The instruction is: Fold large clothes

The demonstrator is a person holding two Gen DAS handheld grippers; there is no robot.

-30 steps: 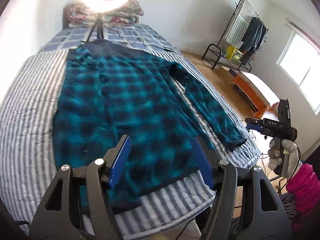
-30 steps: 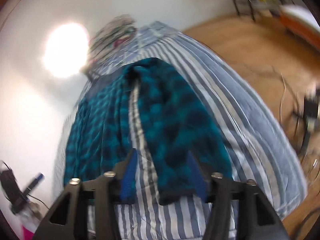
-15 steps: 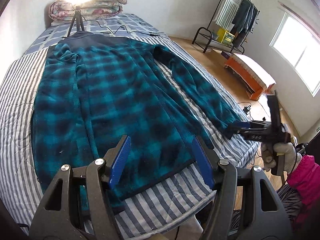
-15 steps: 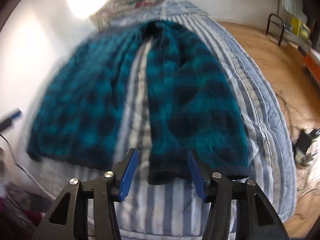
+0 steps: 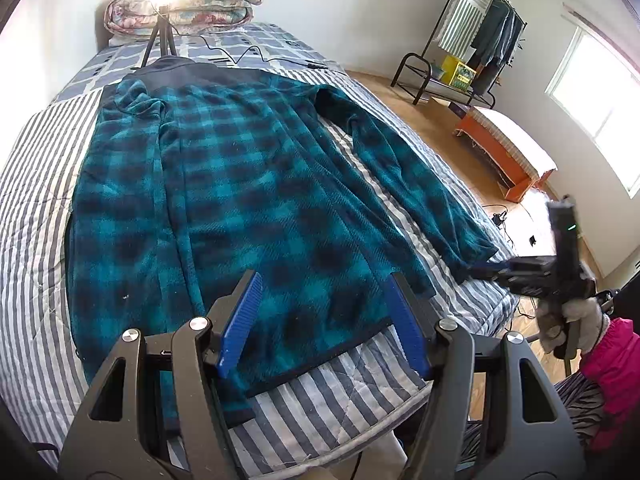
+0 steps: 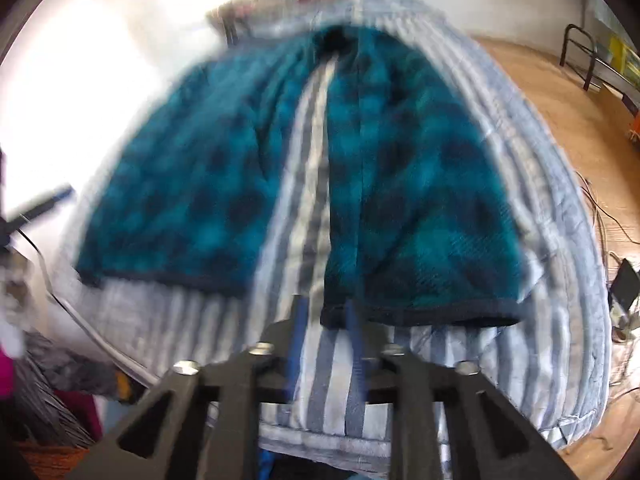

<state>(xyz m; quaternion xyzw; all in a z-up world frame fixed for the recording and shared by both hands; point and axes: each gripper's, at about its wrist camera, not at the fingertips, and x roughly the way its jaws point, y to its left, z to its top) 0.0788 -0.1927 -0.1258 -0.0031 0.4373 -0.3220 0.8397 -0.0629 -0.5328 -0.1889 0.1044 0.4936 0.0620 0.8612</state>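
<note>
Right wrist view: sleeve cuff [image 6: 420, 312] at bed's [image 6: 560, 240] right edge, sleeve running toward headboard; your right tongs [image 6: 326, 312] narrow, just been closing, straddling cuff's inner corner, grip unclear. Left tongs [image 5: 324, 320] wide, empty, over shirt [image 5: 240, 200] hem.

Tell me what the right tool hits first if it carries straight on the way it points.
Most likely the dark cuff edge of the plaid sleeve, just ahead of the right tool. Its jaws have just been closing, and blur hides whether they already touch the cuff.
</note>
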